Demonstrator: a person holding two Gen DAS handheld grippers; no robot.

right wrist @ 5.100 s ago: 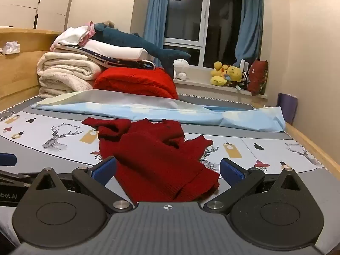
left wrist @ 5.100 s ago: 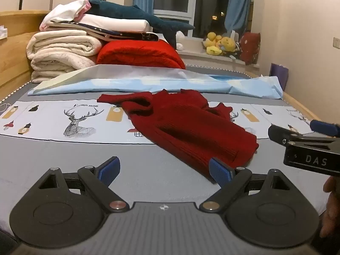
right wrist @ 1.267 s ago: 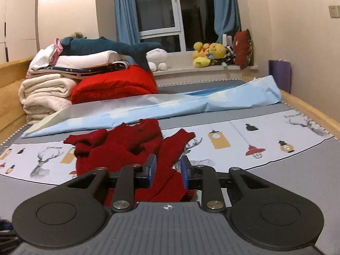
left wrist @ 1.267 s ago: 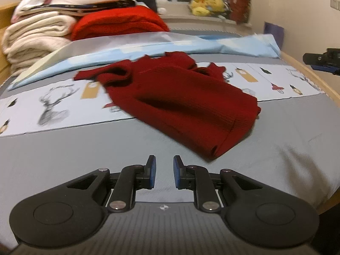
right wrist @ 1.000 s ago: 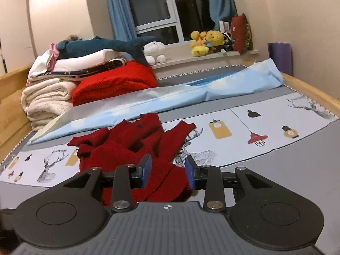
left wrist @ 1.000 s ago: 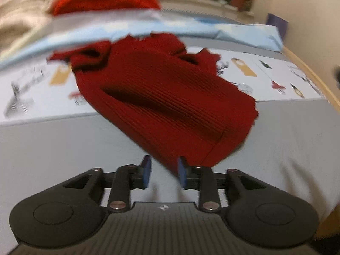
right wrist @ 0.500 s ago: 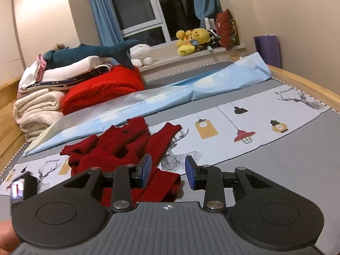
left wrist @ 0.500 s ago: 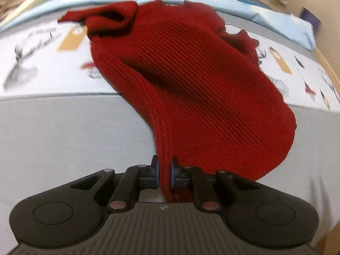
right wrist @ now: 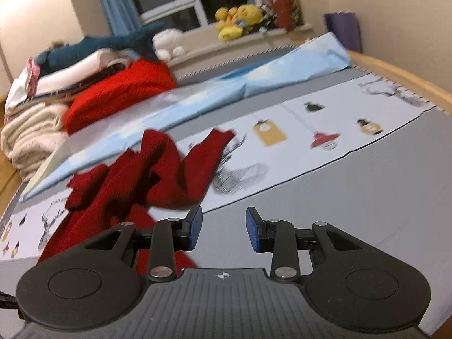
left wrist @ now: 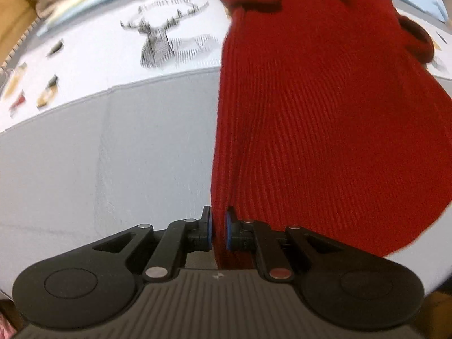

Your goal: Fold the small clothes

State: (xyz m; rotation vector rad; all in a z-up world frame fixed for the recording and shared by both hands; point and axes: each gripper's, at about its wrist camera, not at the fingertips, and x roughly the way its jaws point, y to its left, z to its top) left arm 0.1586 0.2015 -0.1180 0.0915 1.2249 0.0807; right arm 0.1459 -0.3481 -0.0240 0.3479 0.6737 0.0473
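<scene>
We find the left gripper (left wrist: pixel 218 231) pinching the red sweater (left wrist: pixel 325 107) hem, lower centre; soft, limp knit. The right gripper (right wrist: pixel 223 230) stands open, empty.

One red sweater (left wrist: pixel 325 113) sits between the left jaws. Past the right jaws: one blue sheet (right wrist: pixel 226 90), one red blanket (right wrist: pixel 118 93) and two grippers (black ones).

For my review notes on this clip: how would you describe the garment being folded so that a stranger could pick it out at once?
Start at the bed with its grey sheet and the white printed band across it. The dark red ribbed knit sweater lies across that band, a corner of its hem pinched in the left tongs. The red bedding stacked at the bed's far end is brighter.
</scene>
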